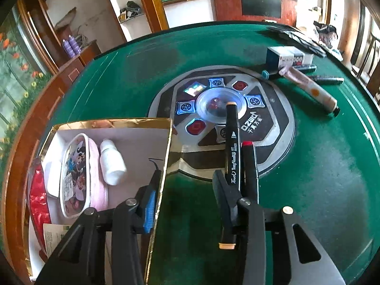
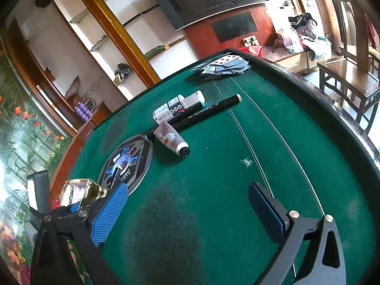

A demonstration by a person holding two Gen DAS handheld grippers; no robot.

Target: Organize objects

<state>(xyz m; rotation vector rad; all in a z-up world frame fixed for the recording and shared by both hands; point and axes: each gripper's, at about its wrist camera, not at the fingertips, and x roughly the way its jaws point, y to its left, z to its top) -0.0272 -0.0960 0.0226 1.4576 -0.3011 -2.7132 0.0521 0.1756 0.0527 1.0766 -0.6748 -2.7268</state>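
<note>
A black marker point(image 1: 231, 166) with peach end caps lies along the inner side of my left gripper's point(image 1: 201, 163) right finger. A red-tipped black stick point(image 1: 250, 163) stands right beside it. The left finger point(image 1: 149, 204) hangs over a gold-rimmed box point(image 1: 166, 147) and does not touch the marker, so the box's right wall stands between the jaws. In the box lie a pink cartoon case point(image 1: 78, 173) and a white bottle point(image 1: 111, 163). My right gripper point(image 2: 190, 211) hovers open over bare green felt. A cream tube point(image 2: 172, 137), a small carton point(image 2: 168, 110) and black pens point(image 2: 209, 110) lie beyond it.
The round control panel point(image 1: 273, 123) sits in the middle of the green table point(image 2: 237, 190). Playing cards point(image 2: 225, 67) are scattered at the far edge. A wooden chair point(image 2: 349, 80) stands past the table's right side. Red foil point(image 1: 38, 194) lies left of the box.
</note>
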